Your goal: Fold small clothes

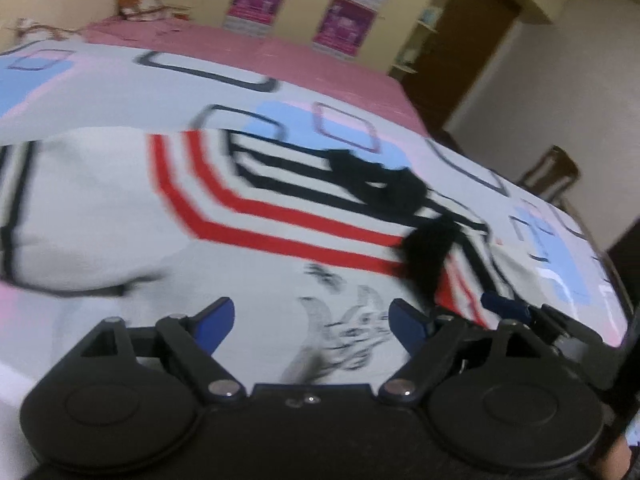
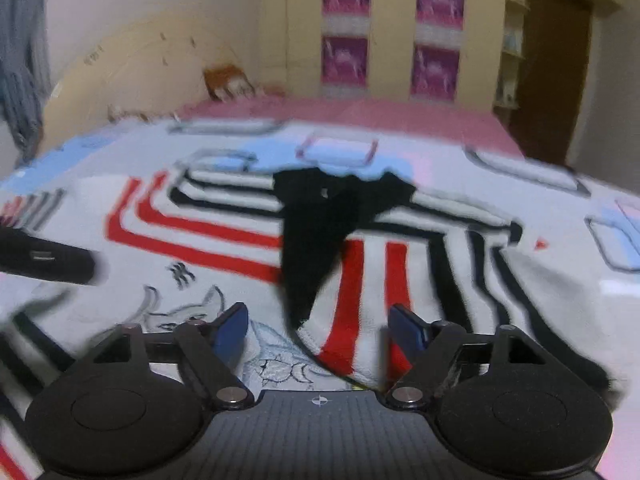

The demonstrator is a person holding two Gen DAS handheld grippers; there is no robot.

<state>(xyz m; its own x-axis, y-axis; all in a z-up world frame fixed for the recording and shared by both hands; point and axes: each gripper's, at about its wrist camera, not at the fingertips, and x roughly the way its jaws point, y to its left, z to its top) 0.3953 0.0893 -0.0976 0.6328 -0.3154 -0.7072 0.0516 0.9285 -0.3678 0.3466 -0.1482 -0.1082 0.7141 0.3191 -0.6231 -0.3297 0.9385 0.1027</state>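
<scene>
A small white shirt (image 1: 120, 208) with red and black stripes, a black collar (image 1: 384, 188) and a grey printed drawing lies spread on the bed. It also shows in the right wrist view (image 2: 224, 236), with the black collar (image 2: 316, 232) near the middle. My left gripper (image 1: 312, 320) is open and empty, low over the shirt's printed front. My right gripper (image 2: 318, 328) is open and empty, just above the shirt below the collar. The right gripper shows at the right edge of the left wrist view (image 1: 516, 308). The left gripper shows at the left edge of the right wrist view (image 2: 48, 258).
The shirt lies on a bedsheet (image 1: 200, 92) patterned with blue, pink and black squares, with a pink sheet (image 2: 360, 114) behind it. A wardrobe with purple posters (image 2: 392, 32) and a brown door (image 2: 556, 64) stand beyond. A wooden chair (image 1: 552, 172) stands to the bed's right.
</scene>
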